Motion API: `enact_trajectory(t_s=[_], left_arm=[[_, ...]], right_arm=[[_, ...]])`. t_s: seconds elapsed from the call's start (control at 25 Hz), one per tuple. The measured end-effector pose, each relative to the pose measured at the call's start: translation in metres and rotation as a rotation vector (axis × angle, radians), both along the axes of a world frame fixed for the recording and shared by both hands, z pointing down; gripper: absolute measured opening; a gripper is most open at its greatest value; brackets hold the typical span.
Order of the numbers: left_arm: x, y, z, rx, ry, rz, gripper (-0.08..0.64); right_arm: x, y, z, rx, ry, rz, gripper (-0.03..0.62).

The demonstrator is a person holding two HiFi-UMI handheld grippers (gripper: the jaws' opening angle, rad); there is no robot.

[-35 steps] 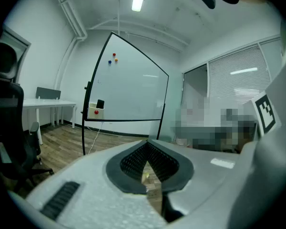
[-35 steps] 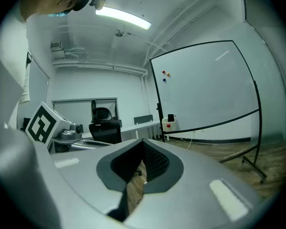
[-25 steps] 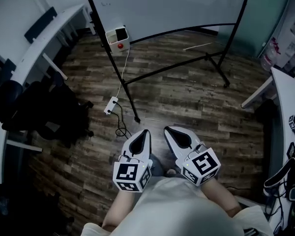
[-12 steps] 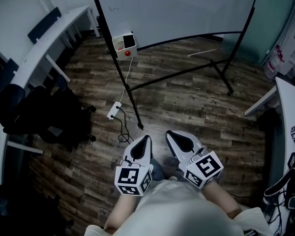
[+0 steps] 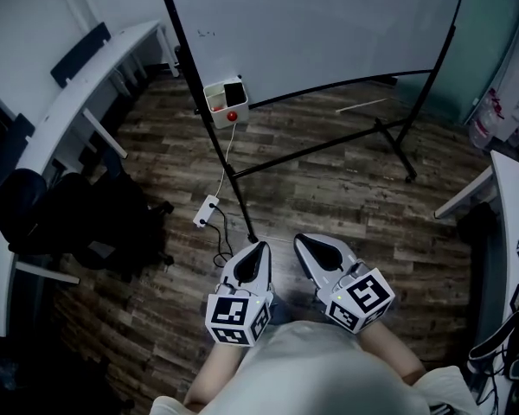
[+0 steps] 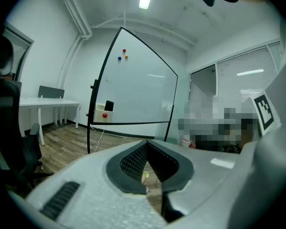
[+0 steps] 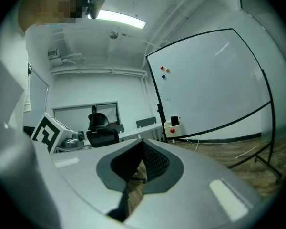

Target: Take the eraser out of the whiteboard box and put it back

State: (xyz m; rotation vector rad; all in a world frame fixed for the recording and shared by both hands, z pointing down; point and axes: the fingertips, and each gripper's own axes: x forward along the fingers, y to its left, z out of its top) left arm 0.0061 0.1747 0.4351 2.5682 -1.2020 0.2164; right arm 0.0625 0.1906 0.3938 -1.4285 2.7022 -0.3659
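Left gripper: jaws pressed together, empty, close to the person's body.
Right gripper: likewise clenched on nothing, just beside the left.
Whiteboard box: fixed to the whiteboard frame, well apart from both grippers.
Eraser: stands inside the box, untouched.
Progress: apparently nothing is done; reaching, removing and returning all remain.

The wooden floor is carrying the whiteboard stand, a white power strip lying left of its near foot
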Motion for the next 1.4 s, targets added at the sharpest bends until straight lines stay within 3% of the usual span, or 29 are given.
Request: enact_trajectory(t_s=[0.48,1.4], left_arm=[[-0.01,-0.059,-0.003,-0.012,0.015,-0.006,0.0],[-0.057,-0.162,-0.009,0.007,-0.001,0.062,0.0]], right_arm=[[-0.013,-0.057,-0.004,0.004,0.021,-0.01,0.003],[-0.048,-0.157,-0.011,0.026,0.013,0.074,0.003]])
